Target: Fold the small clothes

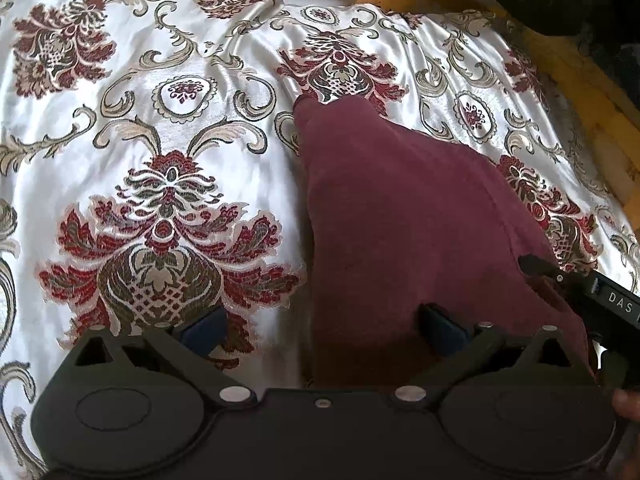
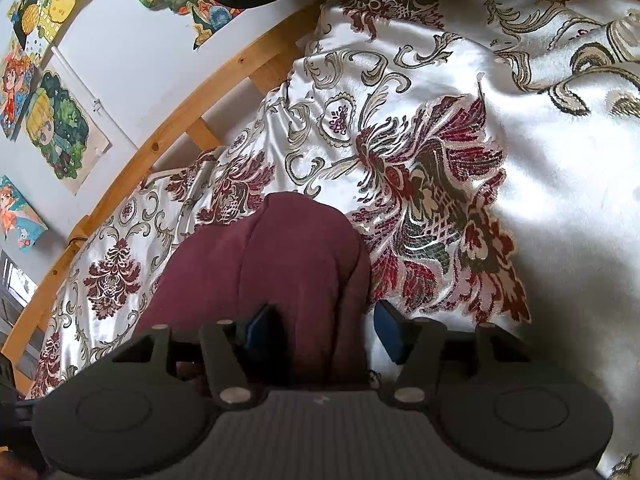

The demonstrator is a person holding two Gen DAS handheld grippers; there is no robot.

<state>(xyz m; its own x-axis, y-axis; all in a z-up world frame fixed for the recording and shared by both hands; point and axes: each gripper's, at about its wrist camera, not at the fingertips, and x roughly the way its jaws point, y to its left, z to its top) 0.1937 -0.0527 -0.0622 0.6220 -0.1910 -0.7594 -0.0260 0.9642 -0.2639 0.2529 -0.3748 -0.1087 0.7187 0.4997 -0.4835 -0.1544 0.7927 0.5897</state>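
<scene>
Underneath everything lies a bed covered with a shiny white bedspread [image 1: 248, 184] woven with dark red and olive floral medallions, creased into soft folds. A wooden bed frame [image 2: 132, 160] runs along its far edge, and beyond it a pale wall [image 2: 132, 52] carries colourful cartoon pictures [image 2: 56, 128].

On the bedspread rests a maroon garment [image 1: 400, 216], folded into a long, thick bundle that reaches from the near edge of both views toward the middle of the bed.

Over its near end the left tool [image 1: 324, 326] is spread wide: one blue-padded finger sits over bare bedspread, the other over the maroon cloth, with the garment's edge in between and nothing clamped. At the right edge of that view the black tip of the other tool shows beside the garment.

Seen from its own camera, the right tool [image 2: 326, 330] is parted about halfway, its pads straddling a raised fold of the garment without pinching it.
</scene>
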